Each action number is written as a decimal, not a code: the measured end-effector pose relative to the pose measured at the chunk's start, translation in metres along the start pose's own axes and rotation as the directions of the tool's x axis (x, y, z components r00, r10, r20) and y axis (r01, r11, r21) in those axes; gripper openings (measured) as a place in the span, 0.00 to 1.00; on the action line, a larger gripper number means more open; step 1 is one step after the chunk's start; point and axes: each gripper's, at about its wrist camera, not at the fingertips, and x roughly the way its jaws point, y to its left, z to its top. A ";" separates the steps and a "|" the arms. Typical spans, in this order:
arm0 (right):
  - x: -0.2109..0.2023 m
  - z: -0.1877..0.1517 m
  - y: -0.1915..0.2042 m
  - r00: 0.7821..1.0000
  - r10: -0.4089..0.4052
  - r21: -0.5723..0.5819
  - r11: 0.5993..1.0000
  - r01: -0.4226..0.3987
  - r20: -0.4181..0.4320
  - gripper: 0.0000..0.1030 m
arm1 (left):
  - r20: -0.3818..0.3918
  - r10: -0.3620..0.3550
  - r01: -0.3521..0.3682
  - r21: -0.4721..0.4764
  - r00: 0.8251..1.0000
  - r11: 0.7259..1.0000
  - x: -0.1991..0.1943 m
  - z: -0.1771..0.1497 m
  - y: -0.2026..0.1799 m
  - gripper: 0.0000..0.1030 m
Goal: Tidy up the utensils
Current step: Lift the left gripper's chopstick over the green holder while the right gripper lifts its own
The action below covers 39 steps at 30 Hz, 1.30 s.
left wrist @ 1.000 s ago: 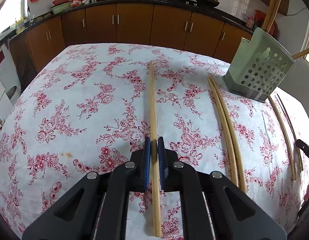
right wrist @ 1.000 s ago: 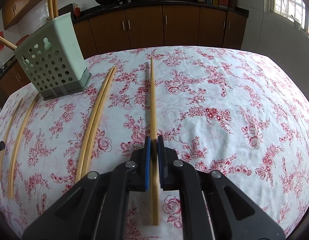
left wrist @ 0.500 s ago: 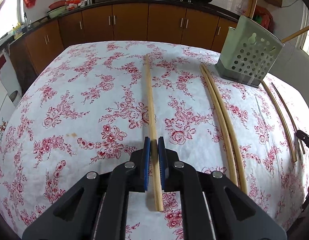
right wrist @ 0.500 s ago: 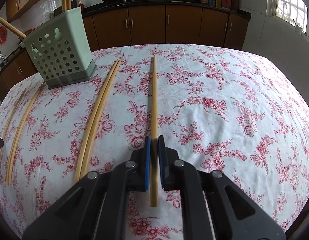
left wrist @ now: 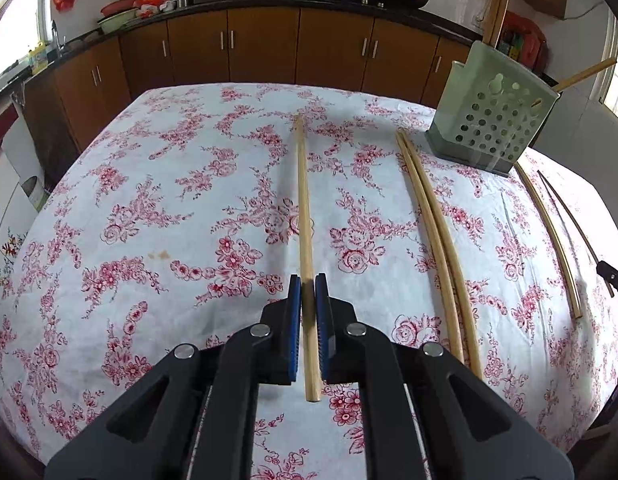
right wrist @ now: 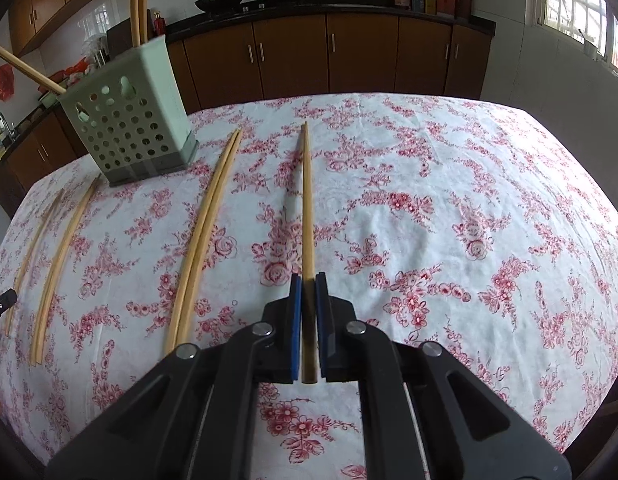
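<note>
My left gripper [left wrist: 308, 285] is shut on a long wooden chopstick [left wrist: 303, 208] and holds it just above the floral tablecloth. My right gripper [right wrist: 307, 283] is shut on another wooden chopstick [right wrist: 307, 200], lifted off the cloth with its shadow to the left. A pale green perforated utensil holder [left wrist: 491, 120] stands at the far right in the left wrist view and at the far left in the right wrist view [right wrist: 129, 120]; it holds several chopsticks. A pair of chopsticks [left wrist: 437, 232] lies between each gripper and the holder; the pair also shows in the right wrist view [right wrist: 205, 232].
More chopsticks [left wrist: 549, 232] lie beyond the holder near the table edge, seen too in the right wrist view [right wrist: 57, 260]. The table [right wrist: 489, 200] is covered by a white and red floral cloth. Brown kitchen cabinets [left wrist: 269, 48] run behind it.
Both grippers have risen and pulled back with their chopsticks, which now hang off the cloth. The holder looks farther away in both views.
</note>
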 end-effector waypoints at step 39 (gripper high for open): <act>-0.197 0.120 0.025 0.797 0.304 -0.083 0.948 -0.307 0.521 0.07 | 0.512 -0.227 0.220 0.075 0.828 0.973 -0.186 0.123 -0.058 0.07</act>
